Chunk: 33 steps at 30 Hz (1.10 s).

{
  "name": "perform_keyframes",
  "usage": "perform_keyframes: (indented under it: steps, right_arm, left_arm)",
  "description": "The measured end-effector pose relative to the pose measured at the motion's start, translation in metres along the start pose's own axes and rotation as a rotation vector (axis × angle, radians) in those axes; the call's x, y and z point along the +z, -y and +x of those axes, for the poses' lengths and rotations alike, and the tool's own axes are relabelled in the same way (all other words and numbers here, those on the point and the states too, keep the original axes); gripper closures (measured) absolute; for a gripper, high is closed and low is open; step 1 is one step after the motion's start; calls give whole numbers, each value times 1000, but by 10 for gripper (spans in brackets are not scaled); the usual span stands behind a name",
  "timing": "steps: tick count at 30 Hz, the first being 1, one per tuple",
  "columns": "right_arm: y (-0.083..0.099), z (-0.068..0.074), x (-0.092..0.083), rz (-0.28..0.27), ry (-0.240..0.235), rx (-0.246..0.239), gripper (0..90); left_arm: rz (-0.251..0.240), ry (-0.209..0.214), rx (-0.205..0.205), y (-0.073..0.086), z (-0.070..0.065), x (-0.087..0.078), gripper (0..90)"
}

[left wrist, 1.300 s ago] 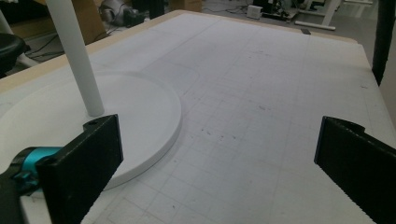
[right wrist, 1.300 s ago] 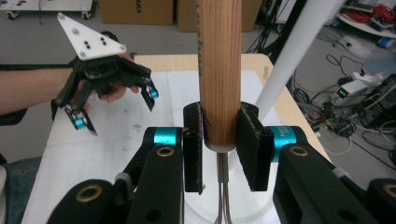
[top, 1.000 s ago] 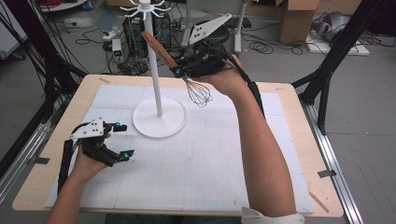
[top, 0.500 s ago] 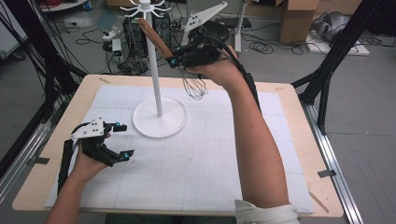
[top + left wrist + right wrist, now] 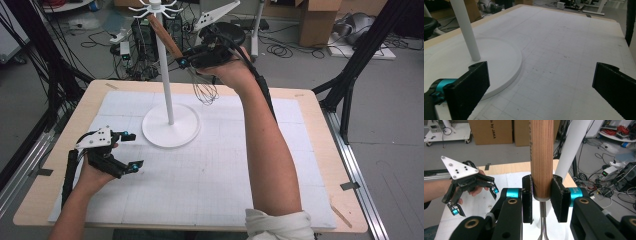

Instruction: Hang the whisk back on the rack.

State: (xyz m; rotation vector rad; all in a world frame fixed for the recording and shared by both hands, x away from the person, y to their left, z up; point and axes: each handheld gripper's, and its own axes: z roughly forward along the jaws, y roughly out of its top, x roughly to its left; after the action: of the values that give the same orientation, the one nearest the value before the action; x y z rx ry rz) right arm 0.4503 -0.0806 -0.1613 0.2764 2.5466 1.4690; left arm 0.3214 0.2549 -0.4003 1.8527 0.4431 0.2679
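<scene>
A whisk with a wooden handle (image 5: 164, 36) and a wire head (image 5: 204, 92) is held aloft, tilted, beside the pole of a white hook stand (image 5: 163, 70). My right gripper (image 5: 186, 59) is shut on the lower end of the handle (image 5: 542, 157), with both pads (image 5: 527, 198) pressed against the wood. The handle's top reaches up near the stand's hooks (image 5: 156, 7). My left gripper (image 5: 129, 150) rests open on the white mat (image 5: 210, 170) left of the stand's round base (image 5: 172, 126). Between its fingers (image 5: 466, 90) lies bare mat, and the base (image 5: 499, 60) is just ahead.
The mat covers a wooden table (image 5: 320, 107). Black frame legs (image 5: 357, 60) stand at the right, with cables and boxes on the floor behind. My other hand and left gripper (image 5: 469, 186) appear at the left of the right gripper view.
My right gripper has lifted the whisk higher and toward the top of the stand. The left gripper has stayed still.
</scene>
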Motion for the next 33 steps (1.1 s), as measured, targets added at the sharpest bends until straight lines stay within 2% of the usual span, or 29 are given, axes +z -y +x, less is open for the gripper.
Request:
perform_keyframes:
  steps: [8,12,25,29,33]
  right_arm:
    - [2,-2,5,3,-3,12,733]
    - [2,-2,8,3,1,36,733]
    - [0,-5,12,-9,-8,49,732]
    - [1,-8,11,-26,-16,100,733]
    - [4,-10,13,-5,-2,95,732]
  left_arm:
    - [2,-3,2,0,0,0,17]
    - [-1,-4,3,0,0,0,16]
    - [3,-6,5,0,0,0,16]
    - [6,-6,3,0,0,0,17]
    - [3,-7,6,0,0,0,16]
